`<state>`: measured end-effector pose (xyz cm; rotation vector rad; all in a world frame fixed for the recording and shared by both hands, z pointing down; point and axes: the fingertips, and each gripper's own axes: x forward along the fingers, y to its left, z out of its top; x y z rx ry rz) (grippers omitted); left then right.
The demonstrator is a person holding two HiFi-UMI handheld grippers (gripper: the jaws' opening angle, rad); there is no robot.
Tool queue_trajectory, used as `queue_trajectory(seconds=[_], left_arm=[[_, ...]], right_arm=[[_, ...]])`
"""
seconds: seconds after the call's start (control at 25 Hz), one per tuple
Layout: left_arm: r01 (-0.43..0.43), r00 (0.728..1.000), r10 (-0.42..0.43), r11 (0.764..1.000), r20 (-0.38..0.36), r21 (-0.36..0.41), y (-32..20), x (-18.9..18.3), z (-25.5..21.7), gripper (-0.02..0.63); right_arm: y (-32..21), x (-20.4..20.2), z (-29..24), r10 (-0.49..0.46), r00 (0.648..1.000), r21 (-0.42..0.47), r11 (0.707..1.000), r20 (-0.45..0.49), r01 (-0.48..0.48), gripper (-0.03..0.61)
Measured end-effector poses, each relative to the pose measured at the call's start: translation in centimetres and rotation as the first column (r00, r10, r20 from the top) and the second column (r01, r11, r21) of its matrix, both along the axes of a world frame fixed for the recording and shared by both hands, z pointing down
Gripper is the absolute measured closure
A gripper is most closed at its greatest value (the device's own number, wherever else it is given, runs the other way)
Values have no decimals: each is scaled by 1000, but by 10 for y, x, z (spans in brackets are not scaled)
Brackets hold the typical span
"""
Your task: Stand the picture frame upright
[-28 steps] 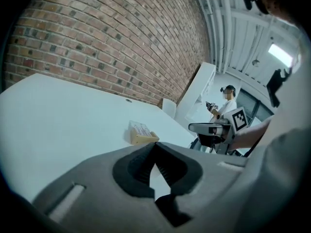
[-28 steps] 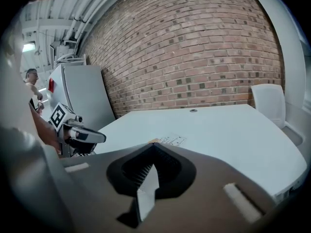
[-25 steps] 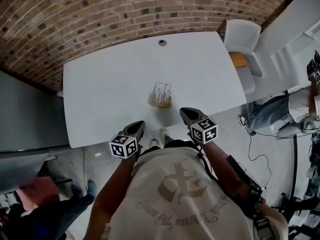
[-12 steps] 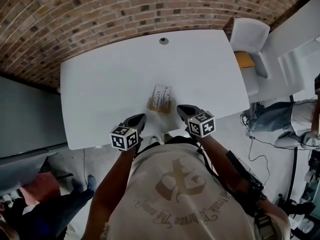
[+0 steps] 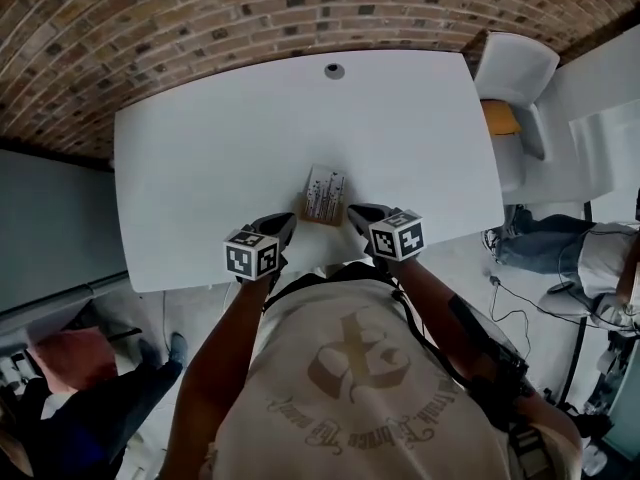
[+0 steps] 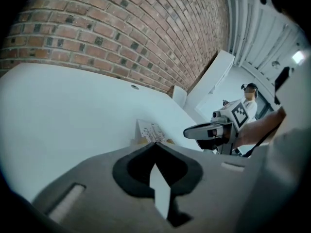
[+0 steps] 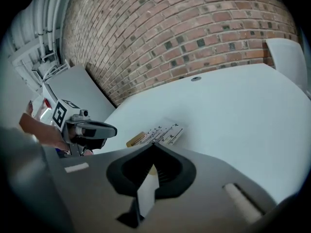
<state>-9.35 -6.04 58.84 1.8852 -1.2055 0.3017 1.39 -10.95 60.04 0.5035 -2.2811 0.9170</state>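
Note:
The picture frame [image 5: 323, 194] lies flat near the white table's front edge, its light face with small dark marks up and a tan wooden strip at its near end. It also shows in the left gripper view [image 6: 151, 131] and the right gripper view [image 7: 162, 134]. My left gripper [image 5: 281, 224] hovers shut just left of the frame's near end, with nothing held. My right gripper [image 5: 356, 213] hovers shut just right of that end, also with nothing in it. Each gripper sees the other: the right gripper [image 6: 190, 131] and the left gripper [image 7: 111, 128].
The white table [image 5: 220, 158] has a small round grommet [image 5: 334, 70] at its far edge, below a brick wall [image 5: 200, 18]. A white chair with an orange cushion [image 5: 503, 118] stands at the right. A person's legs [image 5: 550, 243] are at right, another person's [image 5: 110, 408] at lower left.
Both grippers have moved forward over the table's front edge and closer to the frame, one on each side of its near end. Both stayed shut. The frame has not moved.

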Motion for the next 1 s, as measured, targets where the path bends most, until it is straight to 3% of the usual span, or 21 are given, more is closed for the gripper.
queue_trajectory(seconds=[0.12, 0.2, 0.36, 0.6, 1.0], left_arm=[[-16, 1000, 17, 998, 5, -54, -7, 0, 11, 611], [-26, 1000, 26, 995, 1, -96, -12, -1, 18, 543], [-46, 999, 45, 986, -5, -158, -22, 0, 28, 496], [-95, 995, 86, 961, -46, -260, -30, 12, 42, 416], [-146, 989, 137, 917, -51, -371, -37, 23, 57, 396]], right_arm=[[-5, -3, 9, 7, 1000, -60, 998, -20, -8, 571], [-7, -5, 14, -1, 999, -93, 996, -38, -2, 567], [-4, -10, 25, -42, 997, -167, 985, -64, 30, 482], [1, -16, 40, -22, 997, -318, 948, -76, -3, 414], [-1, -18, 51, 8, 996, -424, 904, -89, -45, 410]])
